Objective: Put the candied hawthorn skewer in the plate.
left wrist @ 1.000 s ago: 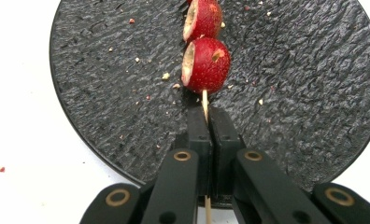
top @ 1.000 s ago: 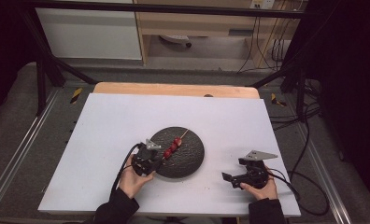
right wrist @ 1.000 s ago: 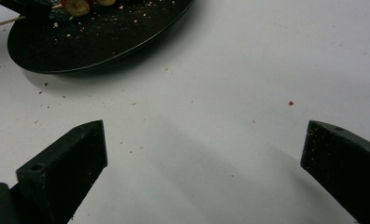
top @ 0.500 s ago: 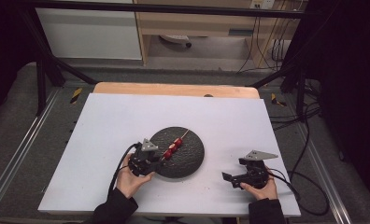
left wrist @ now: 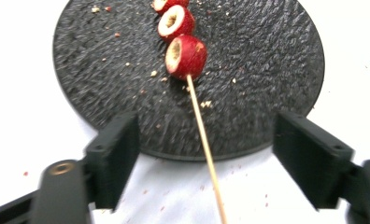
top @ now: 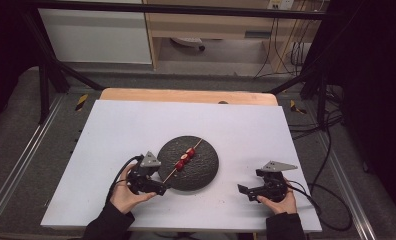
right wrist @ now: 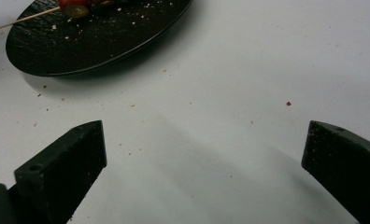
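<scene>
A wooden skewer [top: 182,160] with red fruit pieces [left wrist: 186,55] lies across a round black plate [top: 200,170], its bare end sticking out over the plate's near left rim. My left gripper [top: 161,188] sits at that end. Its jaws have just been opening and now stand wide apart, with the stick [left wrist: 206,149] lying loose between them, touching neither pad. My right gripper [top: 242,190] rests on the white tabletop right of the plate [right wrist: 103,37], open, with nothing between its jaws.
The white board [top: 136,125] covers a wooden table, with crumbs scattered on the plate and near it. Black frame bars and rails run along the table's sides. Cables trail on the floor at the right.
The left gripper has let go of the skewer's end and drawn back a little toward the person. The skewer stays on the plate. The right gripper has not moved.
</scene>
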`<state>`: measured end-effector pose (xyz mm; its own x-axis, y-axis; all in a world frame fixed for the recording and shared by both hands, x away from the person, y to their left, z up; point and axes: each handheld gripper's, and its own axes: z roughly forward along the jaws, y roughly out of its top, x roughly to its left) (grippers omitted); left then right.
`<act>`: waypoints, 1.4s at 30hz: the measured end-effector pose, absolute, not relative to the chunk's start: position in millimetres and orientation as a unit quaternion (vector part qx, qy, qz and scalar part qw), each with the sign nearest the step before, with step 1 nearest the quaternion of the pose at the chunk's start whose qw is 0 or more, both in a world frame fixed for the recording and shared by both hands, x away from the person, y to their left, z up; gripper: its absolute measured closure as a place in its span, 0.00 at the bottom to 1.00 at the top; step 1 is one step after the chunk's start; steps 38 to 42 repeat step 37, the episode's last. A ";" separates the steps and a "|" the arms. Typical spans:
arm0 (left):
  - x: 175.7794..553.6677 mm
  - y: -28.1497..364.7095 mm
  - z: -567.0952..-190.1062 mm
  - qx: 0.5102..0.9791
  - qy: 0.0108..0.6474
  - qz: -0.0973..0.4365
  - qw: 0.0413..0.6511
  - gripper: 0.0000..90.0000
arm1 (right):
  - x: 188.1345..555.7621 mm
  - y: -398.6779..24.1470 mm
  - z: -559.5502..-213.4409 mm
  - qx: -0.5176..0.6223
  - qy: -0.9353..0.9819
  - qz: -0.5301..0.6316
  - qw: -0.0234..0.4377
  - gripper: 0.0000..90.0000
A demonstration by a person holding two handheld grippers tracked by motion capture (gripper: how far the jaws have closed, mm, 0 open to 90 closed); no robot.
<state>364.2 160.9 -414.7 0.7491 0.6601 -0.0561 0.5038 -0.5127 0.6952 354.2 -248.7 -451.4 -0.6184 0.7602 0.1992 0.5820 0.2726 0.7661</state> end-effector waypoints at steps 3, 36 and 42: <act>361.1 174.4 -409.3 0.859 0.342 0.109 0.364 0.11 | 354.3 -248.6 -451.4 0.424 0.790 0.430 0.105 0.01; 344.0 266.3 -450.2 0.823 0.389 0.151 0.386 0.08 | 353.7 -247.5 -452.7 0.420 0.796 0.424 0.102 0.01; 343.9 265.7 -450.3 0.824 0.388 0.152 0.385 0.08 | 353.7 -247.5 -452.8 0.421 0.796 0.423 0.101 0.01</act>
